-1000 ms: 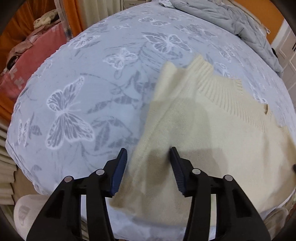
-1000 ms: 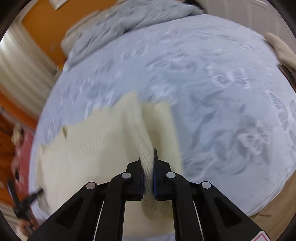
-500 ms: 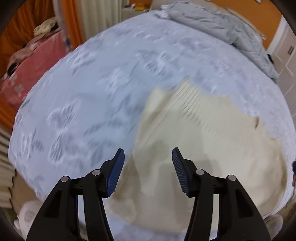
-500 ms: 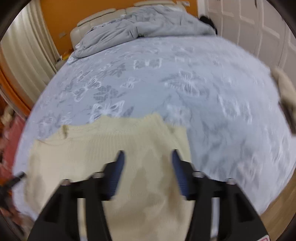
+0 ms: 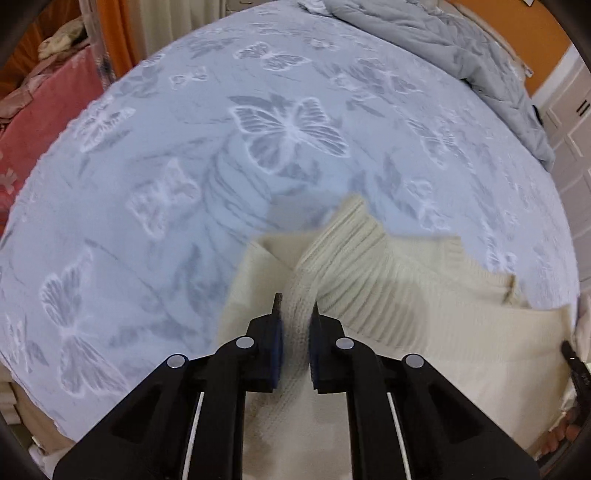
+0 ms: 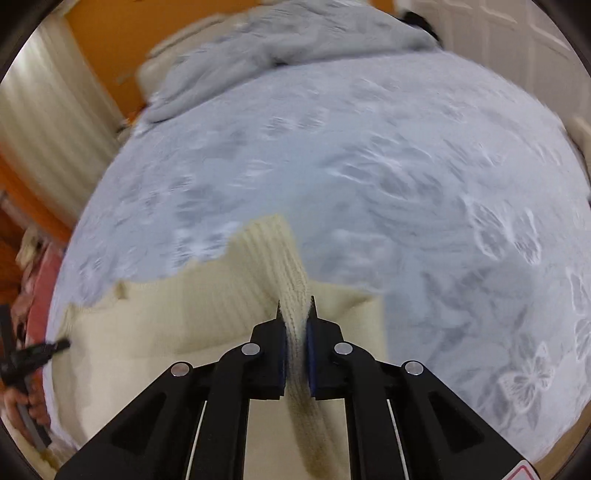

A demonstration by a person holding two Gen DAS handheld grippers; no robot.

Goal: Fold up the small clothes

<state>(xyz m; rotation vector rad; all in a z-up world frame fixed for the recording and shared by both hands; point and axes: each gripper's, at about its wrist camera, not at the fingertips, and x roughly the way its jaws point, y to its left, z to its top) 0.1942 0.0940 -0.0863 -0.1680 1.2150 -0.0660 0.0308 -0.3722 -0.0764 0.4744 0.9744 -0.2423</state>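
Both grippers, left (image 5: pixel 295 308) and right (image 6: pixel 295 308), pinch the cream sweater (image 5: pixel 424 302).

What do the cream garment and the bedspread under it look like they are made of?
Cream garment: knit, likely wool or acrylic; ribbed rows show, matte and soft. Bedspread: pale blue-grey woven fabric, seemingly textured, with butterfly motifs; fibre unclear.

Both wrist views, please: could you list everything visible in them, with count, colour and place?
sweater: one, cream, near edge of the bed, a ribbed fold pinched at each side
bedspread: one, pale blue with butterflies, covering the bed
duvet: one, grey, bunched at the far end
blanket: one, pink, left of the bed
doors: white, far right
left gripper: black, jaws shut on sweater
right gripper: black, jaws shut on sweater
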